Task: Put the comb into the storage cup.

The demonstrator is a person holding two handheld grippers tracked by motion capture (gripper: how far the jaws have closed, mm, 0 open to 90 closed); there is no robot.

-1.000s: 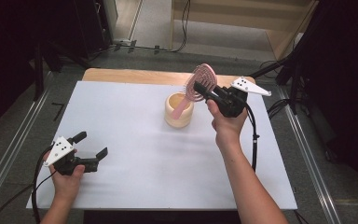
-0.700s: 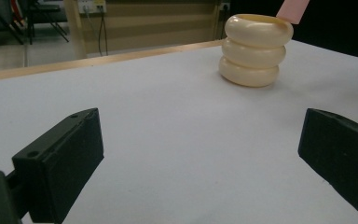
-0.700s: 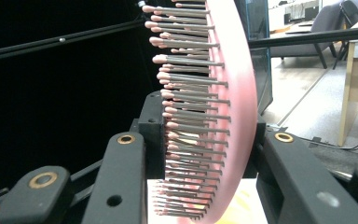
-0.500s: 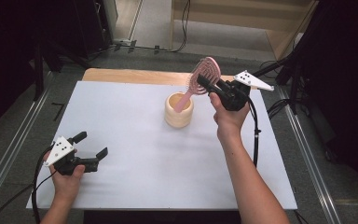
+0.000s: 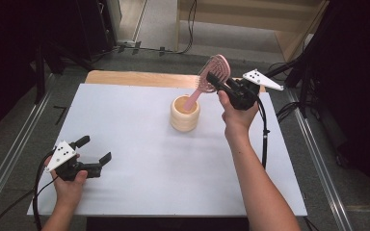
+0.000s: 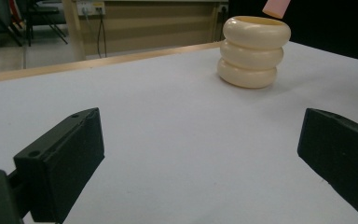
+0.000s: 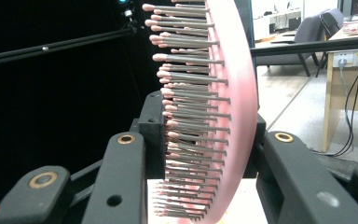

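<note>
A pink hairbrush (image 5: 215, 72) is tilted over the cream ribbed cup (image 5: 185, 114) at the table's middle back. My right gripper (image 5: 215, 79) is shut on the brush's head, and the handle slants down left toward the cup's mouth. In the right gripper view the bristled head (image 7: 228, 107) sits between the jaws of the right gripper (image 7: 205, 135). In the left gripper view the handle's end (image 6: 275, 7) hangs just above the rim of the cup (image 6: 254, 51). My left gripper (image 5: 95, 150) rests open at the front left with nothing between its jaws; its own view shows the left gripper (image 6: 200, 154) over bare table.
The white table top (image 5: 139, 159) has a wooden strip (image 5: 125, 77) along its far edge. Metal rails (image 5: 9, 159) run down both sides. The right gripper's cable (image 5: 264, 139) hangs beside the forearm.
The right gripper and brush have shifted slightly right and up, and the handle has risen from inside the cup to its mouth. The left gripper has stayed put.
</note>
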